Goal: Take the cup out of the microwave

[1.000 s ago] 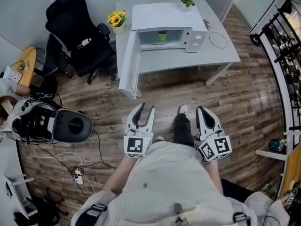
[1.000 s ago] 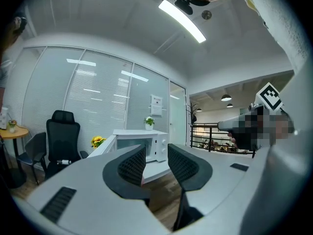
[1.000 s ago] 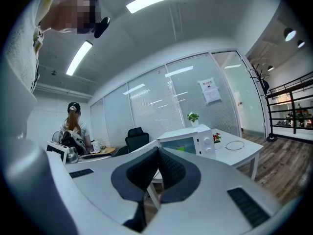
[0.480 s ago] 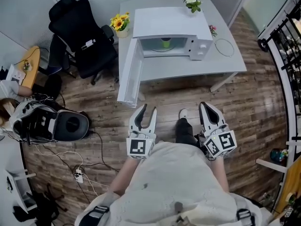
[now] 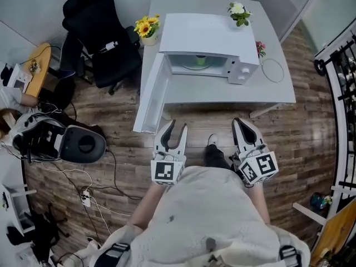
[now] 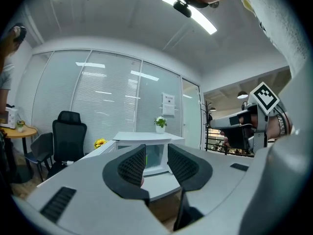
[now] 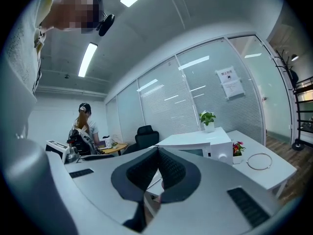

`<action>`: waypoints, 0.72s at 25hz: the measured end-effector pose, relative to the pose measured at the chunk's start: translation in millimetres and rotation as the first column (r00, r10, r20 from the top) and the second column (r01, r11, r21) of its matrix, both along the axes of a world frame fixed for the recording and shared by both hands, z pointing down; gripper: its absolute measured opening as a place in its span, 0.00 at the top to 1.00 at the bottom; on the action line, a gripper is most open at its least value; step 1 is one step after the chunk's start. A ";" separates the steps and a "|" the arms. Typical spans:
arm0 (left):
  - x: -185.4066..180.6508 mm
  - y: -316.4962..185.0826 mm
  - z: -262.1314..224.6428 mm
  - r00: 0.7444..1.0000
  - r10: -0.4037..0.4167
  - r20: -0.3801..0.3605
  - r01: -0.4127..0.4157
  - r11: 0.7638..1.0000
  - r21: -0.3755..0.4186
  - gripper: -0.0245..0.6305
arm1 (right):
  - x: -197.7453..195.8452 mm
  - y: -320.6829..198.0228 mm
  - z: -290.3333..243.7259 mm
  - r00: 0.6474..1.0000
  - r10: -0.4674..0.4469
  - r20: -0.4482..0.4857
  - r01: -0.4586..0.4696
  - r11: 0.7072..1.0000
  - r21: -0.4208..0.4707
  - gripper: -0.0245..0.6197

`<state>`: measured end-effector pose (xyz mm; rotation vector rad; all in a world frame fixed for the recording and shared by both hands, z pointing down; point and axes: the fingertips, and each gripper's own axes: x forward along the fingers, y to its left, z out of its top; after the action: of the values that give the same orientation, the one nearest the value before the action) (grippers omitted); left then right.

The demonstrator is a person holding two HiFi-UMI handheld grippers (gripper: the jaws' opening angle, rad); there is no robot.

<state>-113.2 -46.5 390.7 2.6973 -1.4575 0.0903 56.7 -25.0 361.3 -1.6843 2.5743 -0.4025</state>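
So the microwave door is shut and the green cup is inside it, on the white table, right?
Not quite. The microwave door is open, swung out at the left of the microwave, as the head view shows. The green cup is inside, and the microwave stands on the white table.

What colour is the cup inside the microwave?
Green; the cup shows best in the head view.

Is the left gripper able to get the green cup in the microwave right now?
Probably not yet. The microwave door is open, leaving the cup uncovered, but the left gripper hangs short of the table, fingers apart and empty.
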 end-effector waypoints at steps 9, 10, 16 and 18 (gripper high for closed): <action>41.2 -52.7 -0.7 0.998 -0.062 0.012 0.062 0.998 -0.027 0.74 | 33.5 -67.7 -7.5 0.995 -0.099 -0.001 0.099 0.995 0.015 0.95; 45.8 -58.0 0.8 0.997 -0.069 0.016 0.070 0.997 -0.026 0.73 | 37.7 -74.4 -7.2 0.994 -0.109 -0.002 0.109 0.994 0.015 0.95; 74.6 -89.4 13.4 0.992 -0.124 0.029 0.125 0.991 -0.039 0.71 | 61.9 -107.2 -6.4 0.985 -0.175 -0.009 0.175 0.984 0.021 0.95; 86.9 -99.4 18.8 0.990 -0.140 0.029 0.141 0.989 -0.052 0.70 | 72.5 -116.7 -5.4 0.982 -0.190 -0.008 0.190 0.982 0.023 0.95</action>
<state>-26.3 -145.9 409.5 2.5515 -1.6229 0.1535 129.2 -141.6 355.9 -1.4390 2.7425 -0.3726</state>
